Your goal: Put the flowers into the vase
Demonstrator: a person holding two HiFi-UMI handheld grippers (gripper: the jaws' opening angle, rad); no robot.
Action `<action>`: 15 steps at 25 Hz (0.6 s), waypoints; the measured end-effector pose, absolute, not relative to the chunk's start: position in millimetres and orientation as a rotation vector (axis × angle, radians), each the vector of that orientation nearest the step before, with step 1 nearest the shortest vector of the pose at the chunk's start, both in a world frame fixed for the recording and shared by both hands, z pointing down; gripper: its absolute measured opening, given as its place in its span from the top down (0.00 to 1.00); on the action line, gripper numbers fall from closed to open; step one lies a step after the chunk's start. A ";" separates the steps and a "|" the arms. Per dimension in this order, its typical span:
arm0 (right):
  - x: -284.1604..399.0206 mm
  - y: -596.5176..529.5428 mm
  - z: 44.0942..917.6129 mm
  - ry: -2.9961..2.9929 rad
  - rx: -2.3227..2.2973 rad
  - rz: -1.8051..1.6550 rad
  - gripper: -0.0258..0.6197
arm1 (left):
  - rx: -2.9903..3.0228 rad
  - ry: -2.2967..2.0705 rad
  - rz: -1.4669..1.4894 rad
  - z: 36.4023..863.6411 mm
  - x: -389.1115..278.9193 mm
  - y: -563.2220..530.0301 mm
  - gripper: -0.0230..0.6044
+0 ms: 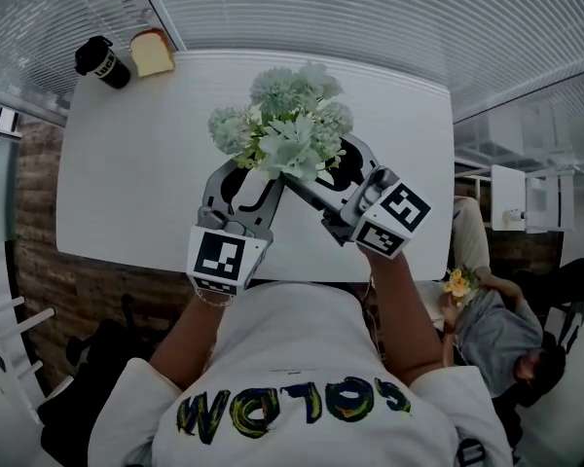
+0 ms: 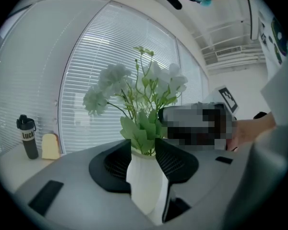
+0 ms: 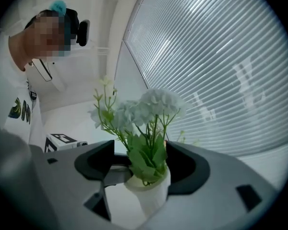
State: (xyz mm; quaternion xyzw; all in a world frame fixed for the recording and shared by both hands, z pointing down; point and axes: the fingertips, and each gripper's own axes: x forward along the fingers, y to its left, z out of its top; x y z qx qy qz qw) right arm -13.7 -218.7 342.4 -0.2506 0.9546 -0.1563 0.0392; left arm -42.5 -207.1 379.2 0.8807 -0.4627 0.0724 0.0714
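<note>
A bunch of pale green and white flowers (image 1: 282, 129) stands in a white vase (image 2: 145, 186) on the white table (image 1: 127, 163). In the head view the blooms hide the vase. My left gripper (image 1: 250, 171) is shut on the vase, both black pads pressing its sides in the left gripper view (image 2: 144, 159). My right gripper (image 1: 316, 161) comes in from the right. Its jaws (image 3: 140, 164) stand wide open around the vase (image 3: 146, 193) and the leaves (image 3: 149, 157), with a gap on the left side.
A black cup (image 1: 102, 61) and a slice of bread (image 1: 152, 52) sit at the table's far left corner. Window blinds run behind the table. A seated person (image 1: 506, 339) with yellow flowers (image 1: 457, 282) is at the lower right.
</note>
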 end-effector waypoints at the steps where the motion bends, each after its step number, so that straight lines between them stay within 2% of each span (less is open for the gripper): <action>1: -13.4 -212.9 342.0 2.928 -0.769 -0.471 0.45 | 2.648 -1.393 0.218 379.2 -42.7 -202.9 0.69; 15: 7.0 -205.9 328.3 2.917 -0.892 -0.391 0.46 | 2.653 -1.402 0.179 368.6 -48.9 -199.7 0.69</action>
